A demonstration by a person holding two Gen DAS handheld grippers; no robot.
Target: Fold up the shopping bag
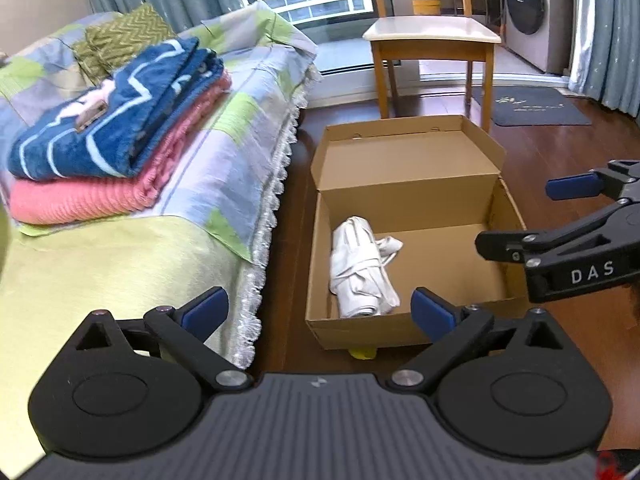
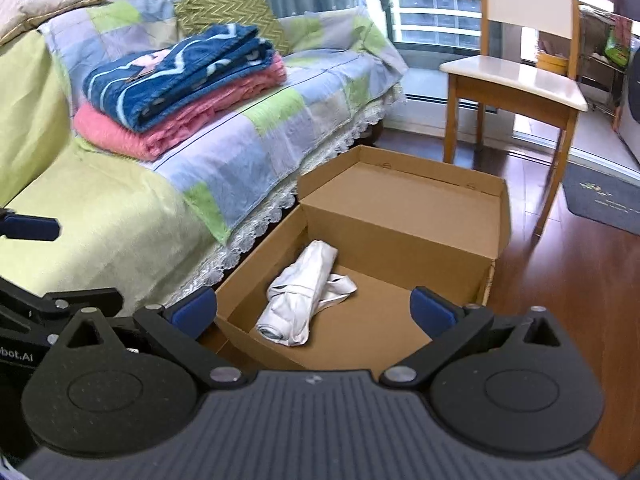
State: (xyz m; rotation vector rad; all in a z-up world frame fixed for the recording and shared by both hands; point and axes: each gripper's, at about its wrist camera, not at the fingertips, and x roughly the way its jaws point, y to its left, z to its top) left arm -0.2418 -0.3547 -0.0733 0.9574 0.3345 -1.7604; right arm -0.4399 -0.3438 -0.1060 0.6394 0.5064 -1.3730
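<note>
The white bag [image 1: 362, 268] [image 2: 298, 300] is seen rolled into a bundle, bound by its own straps, and laid on the bottom of an open cardboard box [image 1: 404, 216] [image 2: 400, 240], against the box's left wall. A loose strap end is trailed to the right of the bundle. The box is set on the wooden floor [image 1: 560, 148] [image 2: 560, 280], just beside the lace-edged sofa [image 1: 120, 264] [image 2: 120, 216], with its lid stood up at the far side. Something yellow [image 1: 363, 353] is glimpsed under the box's near edge.

The left hand-held gripper [image 1: 319, 312] is held above the near end of the box, its blue-padded fingers [image 1: 206, 307] spread wide with nothing between them. The right hand-held gripper [image 2: 314, 310] is likewise held open and empty over the box, and is seen at the right edge of the left wrist view.

On the sofa, a blue blanket [image 1: 116, 120] [image 2: 180, 76] is stacked on a pink one [image 1: 88, 196] [image 2: 168, 128]. A wooden chair [image 1: 432, 36] [image 2: 516, 80] is stood beyond the box, by the window.
</note>
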